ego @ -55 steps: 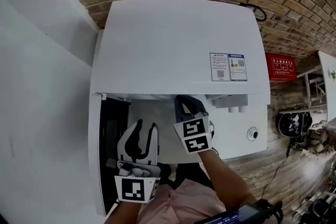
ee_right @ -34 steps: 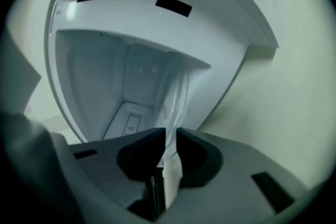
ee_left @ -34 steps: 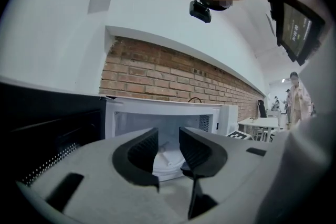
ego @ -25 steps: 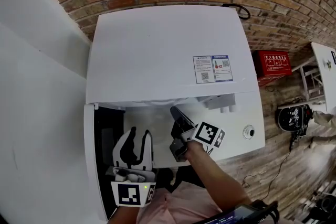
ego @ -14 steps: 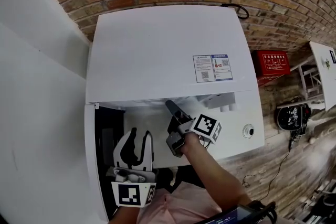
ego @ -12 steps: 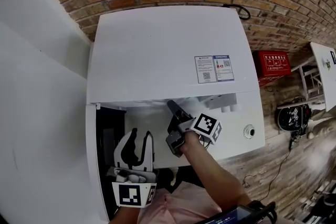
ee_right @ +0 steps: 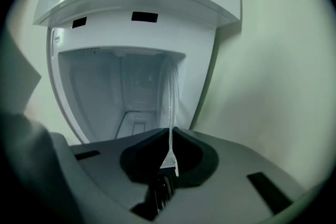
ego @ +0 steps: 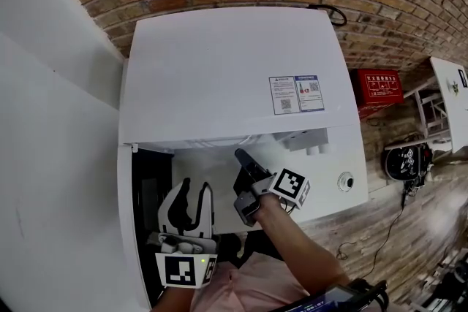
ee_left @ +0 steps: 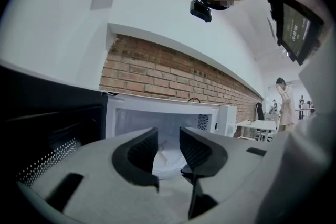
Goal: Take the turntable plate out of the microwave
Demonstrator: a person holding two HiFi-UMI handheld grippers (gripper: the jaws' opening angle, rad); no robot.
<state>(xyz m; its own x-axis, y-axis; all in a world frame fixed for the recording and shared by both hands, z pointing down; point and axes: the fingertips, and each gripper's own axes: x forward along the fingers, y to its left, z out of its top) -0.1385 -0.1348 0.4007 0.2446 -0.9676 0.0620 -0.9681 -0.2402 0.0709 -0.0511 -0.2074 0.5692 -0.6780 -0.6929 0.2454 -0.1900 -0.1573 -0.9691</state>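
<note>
My right gripper (ee_right: 169, 136) has just closed its fingers, pinching the rim of the clear glass turntable plate (ee_right: 171, 92) inside the white microwave (ego: 234, 69). My left gripper (ee_left: 168, 136) waits with fingers spread, empty. I should draw the plate out slowly and level.

Open microwave (ego: 232, 69): glass turntable plate (ee_left: 167, 161) inside cavity.

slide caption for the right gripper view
Jaws just closed, the right gripper pinches the turntable plate edge-on in the microwave.

left gripper (ego: 196, 188): level, jaws apart | right gripper (ego: 242, 156): tilted, jaws just closed on turntable plate (ee_right: 170, 97)
</note>
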